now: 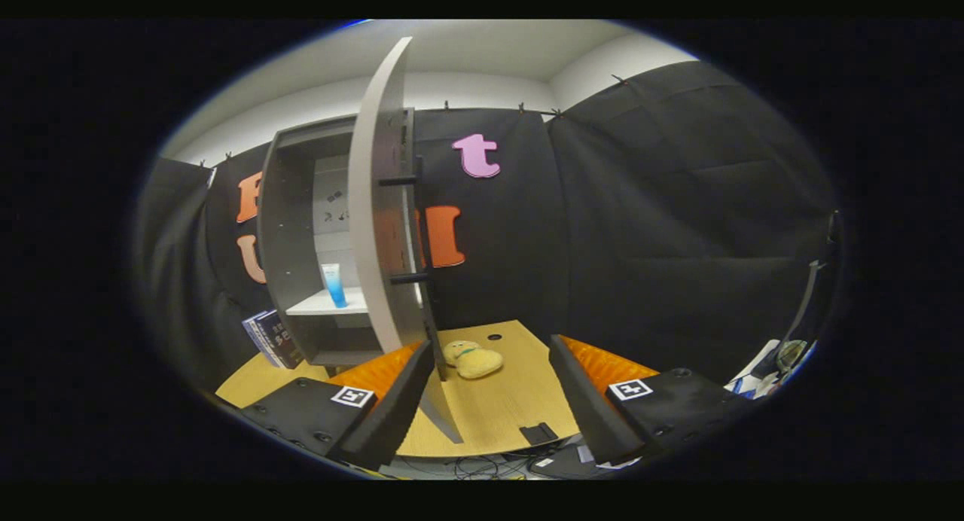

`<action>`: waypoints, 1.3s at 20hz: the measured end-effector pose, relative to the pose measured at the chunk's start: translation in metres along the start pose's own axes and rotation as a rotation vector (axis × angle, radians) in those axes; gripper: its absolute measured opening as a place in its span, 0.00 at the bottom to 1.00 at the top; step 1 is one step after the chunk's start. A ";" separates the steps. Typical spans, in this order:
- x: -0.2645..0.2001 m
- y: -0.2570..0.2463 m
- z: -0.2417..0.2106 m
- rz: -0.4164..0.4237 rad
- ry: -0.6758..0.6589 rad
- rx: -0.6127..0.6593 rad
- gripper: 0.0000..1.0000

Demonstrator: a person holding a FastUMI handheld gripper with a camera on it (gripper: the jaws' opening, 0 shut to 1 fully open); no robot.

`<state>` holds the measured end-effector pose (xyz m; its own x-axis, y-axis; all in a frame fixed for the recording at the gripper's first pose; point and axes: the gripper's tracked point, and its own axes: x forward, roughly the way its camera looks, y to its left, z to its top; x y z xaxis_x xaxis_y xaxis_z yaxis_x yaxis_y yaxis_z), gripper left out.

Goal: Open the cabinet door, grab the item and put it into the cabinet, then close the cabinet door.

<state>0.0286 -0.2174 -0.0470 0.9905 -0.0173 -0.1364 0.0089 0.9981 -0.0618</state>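
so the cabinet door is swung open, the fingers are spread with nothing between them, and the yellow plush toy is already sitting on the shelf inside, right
Not quite. In the gripper view the yellow plush toy lies on the wooden table, just ahead of the open gripper, not inside the cabinet. What stands on the shelf is a blue tube. The cabinet door is indeed swung open.

The cabinet [290, 205] and its open door [376, 205] look like smooth matt grey board. The worktop [512, 400] shows pale wood grain. The yellow toy [473, 359] is soft plush; the blue tube [334, 284] glossy plastic.
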 end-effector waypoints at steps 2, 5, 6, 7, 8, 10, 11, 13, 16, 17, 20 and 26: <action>0.018 0.003 -0.006 0.015 0.008 -0.004 0.98; 0.027 -0.008 -0.008 0.013 0.008 -0.012 0.97; 0.027 -0.007 -0.008 0.014 0.009 -0.012 0.97; 0.028 -0.004 -0.008 0.017 0.011 -0.010 0.97; 0.028 0.000 -0.007 0.019 0.010 -0.011 0.97; 0.028 0.007 -0.007 0.029 0.008 -0.023 0.97; 0.025 0.013 -0.007 0.039 0.005 -0.032 0.97; 0.025 0.027 -0.009 0.068 0.011 -0.034 0.96; 0.024 0.054 -0.014 0.120 0.029 -0.020 0.96; 0.025 0.065 -0.016 0.142 0.035 -0.014 0.96; 0.026 0.101 -0.020 0.208 0.042 -0.003 0.96; 0.041 0.161 -0.029 0.299 0.071 -0.009 0.96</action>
<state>0.0662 -0.0589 -0.0913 0.9371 0.2726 -0.2181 -0.2829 0.9590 -0.0172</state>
